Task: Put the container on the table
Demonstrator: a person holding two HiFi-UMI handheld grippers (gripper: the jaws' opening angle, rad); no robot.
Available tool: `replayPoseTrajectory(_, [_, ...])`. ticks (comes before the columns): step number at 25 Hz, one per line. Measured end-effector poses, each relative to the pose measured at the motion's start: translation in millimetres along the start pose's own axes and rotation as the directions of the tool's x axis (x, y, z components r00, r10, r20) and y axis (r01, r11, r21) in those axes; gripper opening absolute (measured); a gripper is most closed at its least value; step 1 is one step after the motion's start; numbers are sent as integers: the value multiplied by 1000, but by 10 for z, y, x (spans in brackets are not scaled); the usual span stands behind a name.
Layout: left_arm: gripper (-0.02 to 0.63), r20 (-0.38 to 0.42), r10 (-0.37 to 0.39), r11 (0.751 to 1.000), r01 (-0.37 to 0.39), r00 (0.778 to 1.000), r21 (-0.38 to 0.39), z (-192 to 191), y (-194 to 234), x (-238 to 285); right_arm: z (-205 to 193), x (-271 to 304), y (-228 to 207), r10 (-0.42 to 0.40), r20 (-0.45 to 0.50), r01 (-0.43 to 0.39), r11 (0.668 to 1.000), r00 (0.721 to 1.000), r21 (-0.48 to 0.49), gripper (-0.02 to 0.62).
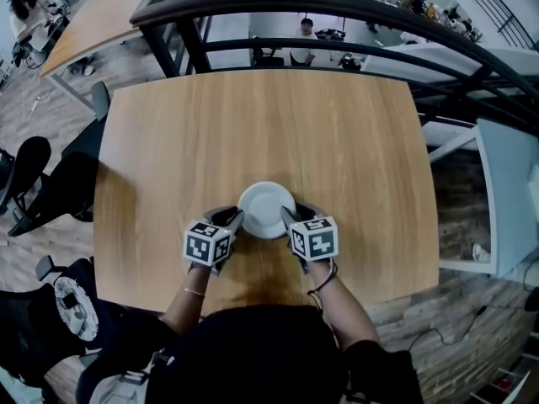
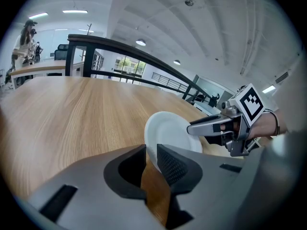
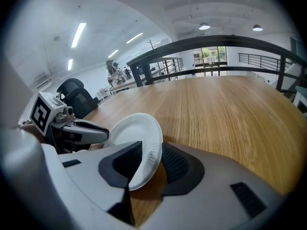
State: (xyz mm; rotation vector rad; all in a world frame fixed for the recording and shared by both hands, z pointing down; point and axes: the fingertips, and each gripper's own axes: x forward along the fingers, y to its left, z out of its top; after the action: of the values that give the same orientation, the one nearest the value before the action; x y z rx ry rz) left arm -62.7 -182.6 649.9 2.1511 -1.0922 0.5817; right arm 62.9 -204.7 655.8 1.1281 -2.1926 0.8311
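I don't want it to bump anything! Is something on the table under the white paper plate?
Nothing visible is in the way. The round white paper plate sits between the left gripper and right gripper, and the light wooden table beneath and around it is bare wood.

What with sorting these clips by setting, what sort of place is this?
Probably an open-plan office, seemingly on a raised level: a large wooden table stands beside a black railing, a person sits at a desk beyond it, and a dark office chair stands nearby.
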Motion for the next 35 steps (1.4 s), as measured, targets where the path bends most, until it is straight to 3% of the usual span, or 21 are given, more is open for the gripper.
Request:
replayPoseTrajectory(6, [63,-11,15,1000,-15,1000,17,-22,38,9,10,39,14,-9,-11,9,999,1000,-42,147])
replayPoseTrajectory(23, [86,-16,52,999,-52,999,-13,-36,153,-1,57,20,-47,-29,17,29,999,999,-30,178])
replayPoseTrajectory(32, [84,72,89,996,-89,993,-12,170,140,-138,238,-116,-52,-38,112,42,999,993,-26,176])
replayPoseTrajectory(35, [70,106,88,996,-87,990,-12,243,96,-230,295,-178,25,-25,141,28,999,990,-24,129])
